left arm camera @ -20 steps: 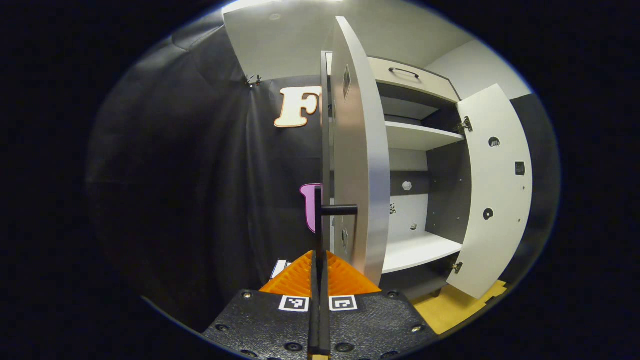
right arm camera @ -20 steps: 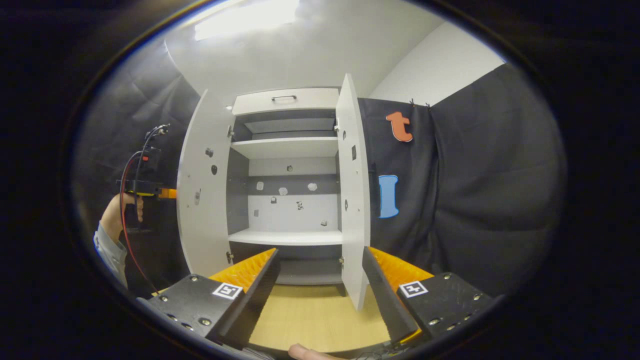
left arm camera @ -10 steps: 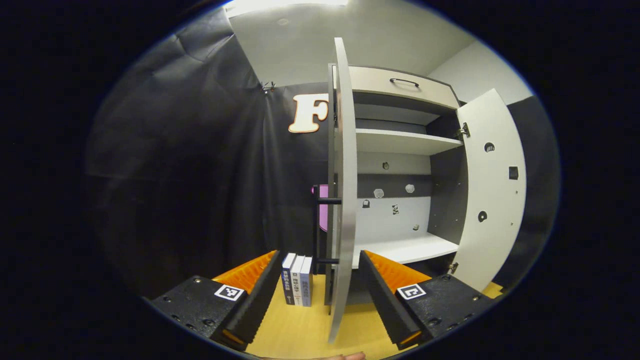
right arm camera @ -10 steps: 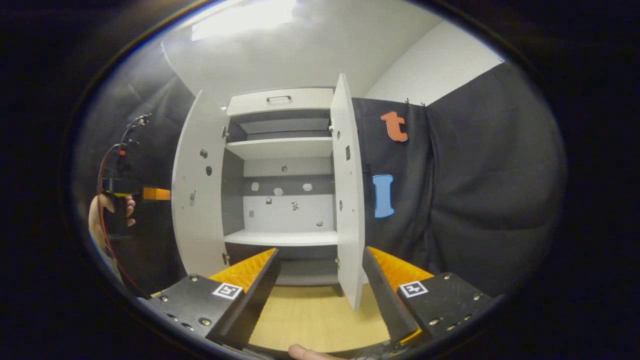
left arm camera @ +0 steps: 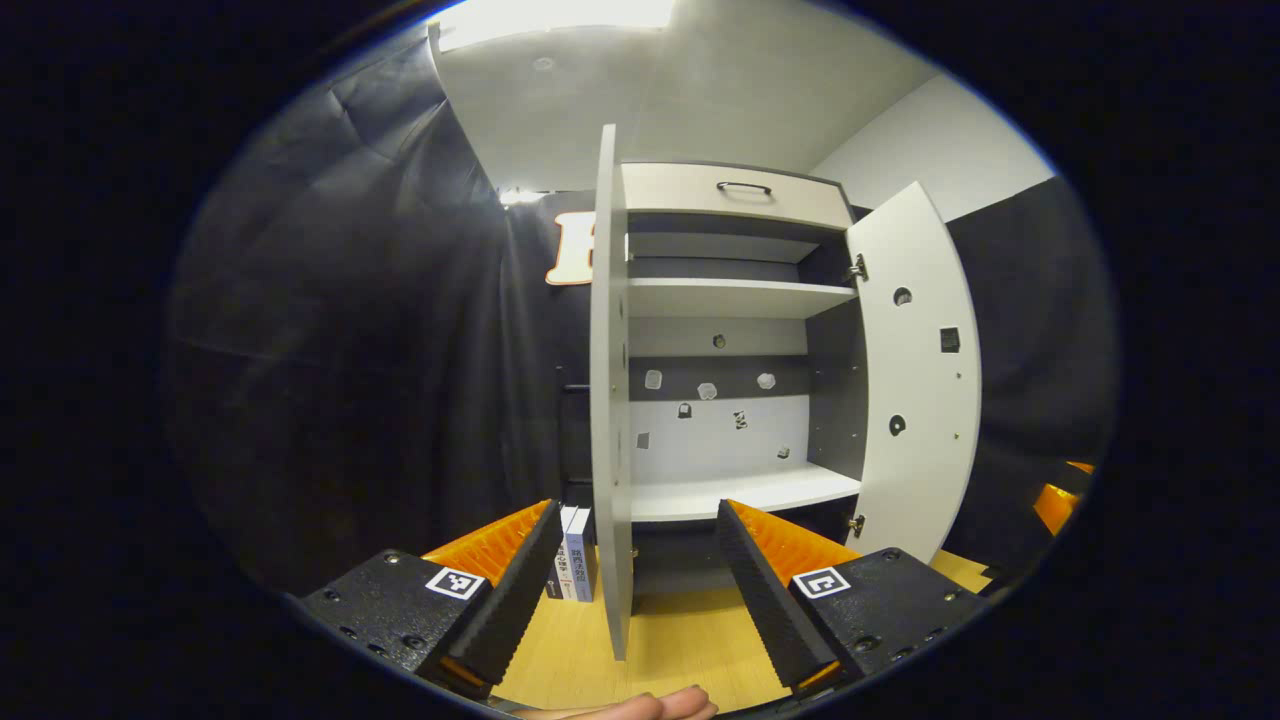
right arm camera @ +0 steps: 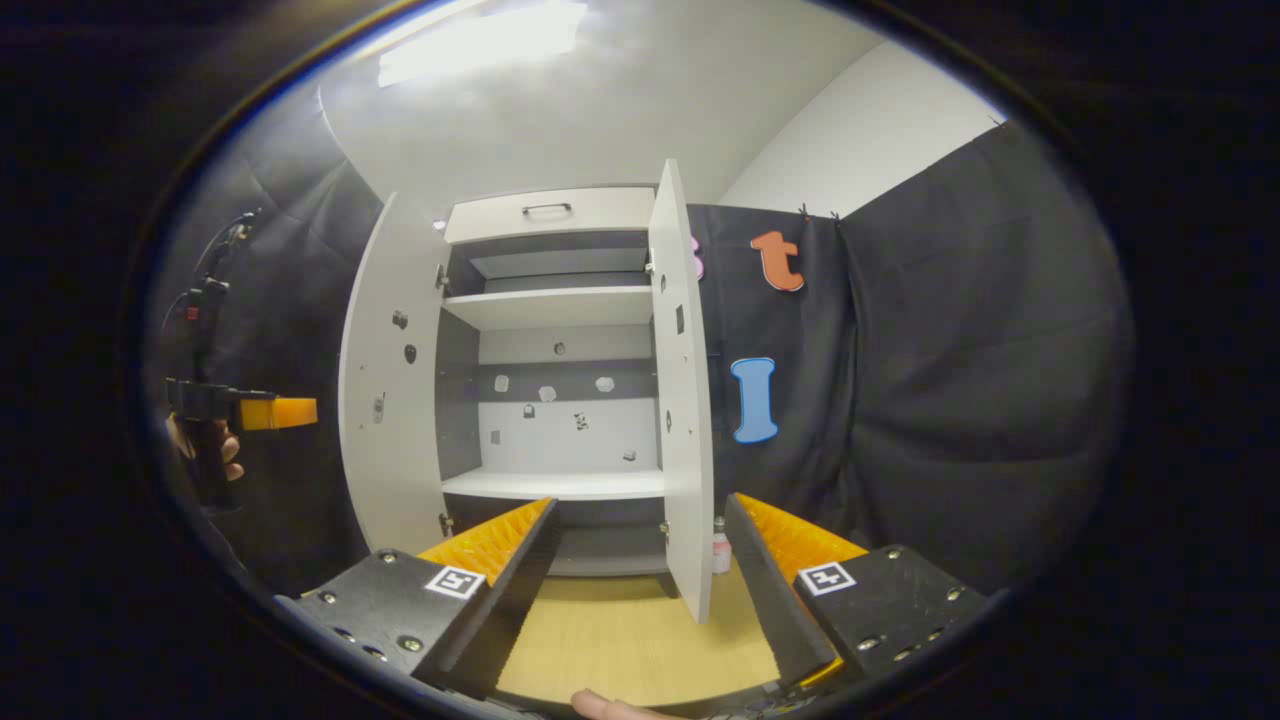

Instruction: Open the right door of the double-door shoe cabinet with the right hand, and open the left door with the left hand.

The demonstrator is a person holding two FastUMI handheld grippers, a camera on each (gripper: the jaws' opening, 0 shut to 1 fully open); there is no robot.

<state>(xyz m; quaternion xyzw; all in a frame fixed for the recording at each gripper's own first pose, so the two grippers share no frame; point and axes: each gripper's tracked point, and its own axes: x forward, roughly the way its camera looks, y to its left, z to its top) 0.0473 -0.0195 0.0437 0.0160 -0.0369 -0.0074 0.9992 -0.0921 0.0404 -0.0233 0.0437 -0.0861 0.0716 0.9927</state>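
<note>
Doors (left arm camera: 610, 400) of the shoe cabinet (right arm camera: 550, 300) stand open; each hand-held gripper (left arm camera: 635, 580) (right arm camera: 640, 580) gapes wide, holding nothing.

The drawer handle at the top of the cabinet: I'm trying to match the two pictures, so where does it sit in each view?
Left gripper view: the drawer handle sits high, right of centre, above the open shelves.
Right gripper view: the drawer handle sits high, left of centre, on the drawer front between the two open doors.
Shared landmark: the upper shelf just below it.
</note>
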